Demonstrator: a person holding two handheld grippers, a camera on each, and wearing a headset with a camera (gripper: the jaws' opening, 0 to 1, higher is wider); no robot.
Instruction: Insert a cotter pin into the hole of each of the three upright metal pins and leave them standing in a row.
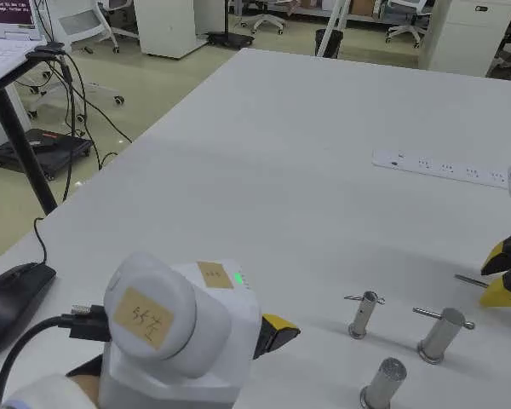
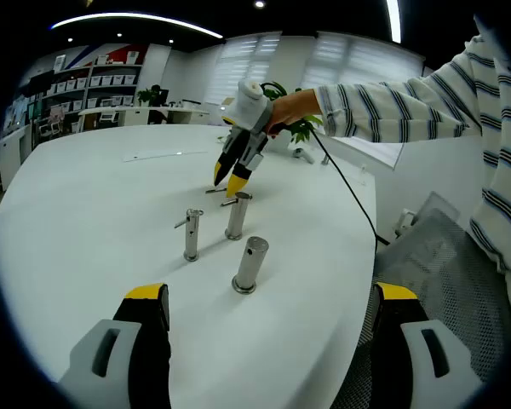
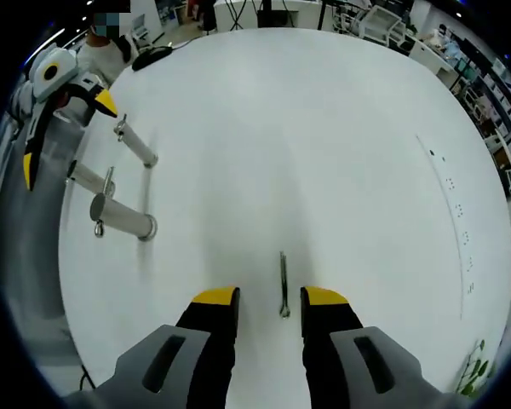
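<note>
Cotter pin lies flat between the parted jaws of the right gripper, apparently straddled for pickup toward the bare metal pin.

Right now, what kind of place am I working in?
Probably an open office or lab workroom: a big white worktable with a power strip on it, wheeled office chairs on the floor beyond, and stocked shelves along a far wall.

Left gripper low over near edge of tabletop, jaws spread wide. Right gripper over tabletop's right side, pitched steeply down, tips almost on surface, jaws narrowly apart. Right arm, striped sleeve, outstretched above tabletop.
</note>
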